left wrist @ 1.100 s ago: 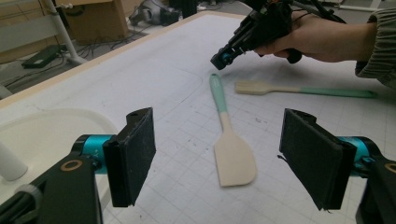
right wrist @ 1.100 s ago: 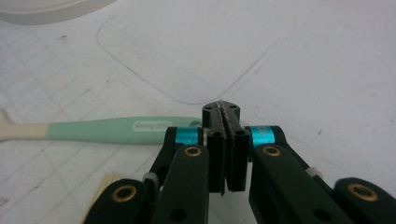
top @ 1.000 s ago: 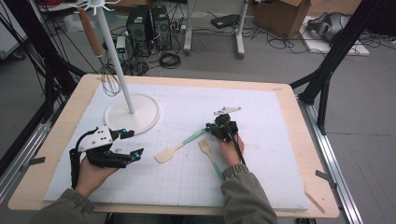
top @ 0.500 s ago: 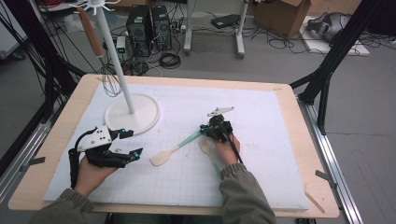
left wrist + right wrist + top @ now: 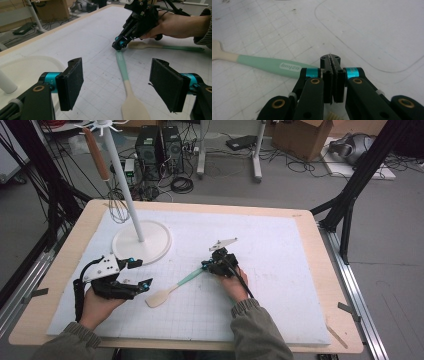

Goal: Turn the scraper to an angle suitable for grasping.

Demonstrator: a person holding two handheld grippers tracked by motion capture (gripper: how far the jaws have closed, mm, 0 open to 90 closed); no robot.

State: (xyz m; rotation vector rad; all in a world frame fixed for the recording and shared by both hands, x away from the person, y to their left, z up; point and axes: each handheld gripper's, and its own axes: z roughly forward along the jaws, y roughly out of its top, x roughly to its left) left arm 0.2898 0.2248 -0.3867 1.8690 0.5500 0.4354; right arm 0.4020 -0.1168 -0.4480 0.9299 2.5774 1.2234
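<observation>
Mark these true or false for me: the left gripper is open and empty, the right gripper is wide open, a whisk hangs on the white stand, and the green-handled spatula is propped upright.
1. The left gripper is open with nothing between its pads. True.
2. The right gripper is wide open. False: its jaws are shut together, at the handle end of the spatula.
3. A whisk hangs on the white stand. True.
4. The green-handled spatula is propped upright. False: it lies flat on the white mat, blade end toward the left gripper.
</observation>
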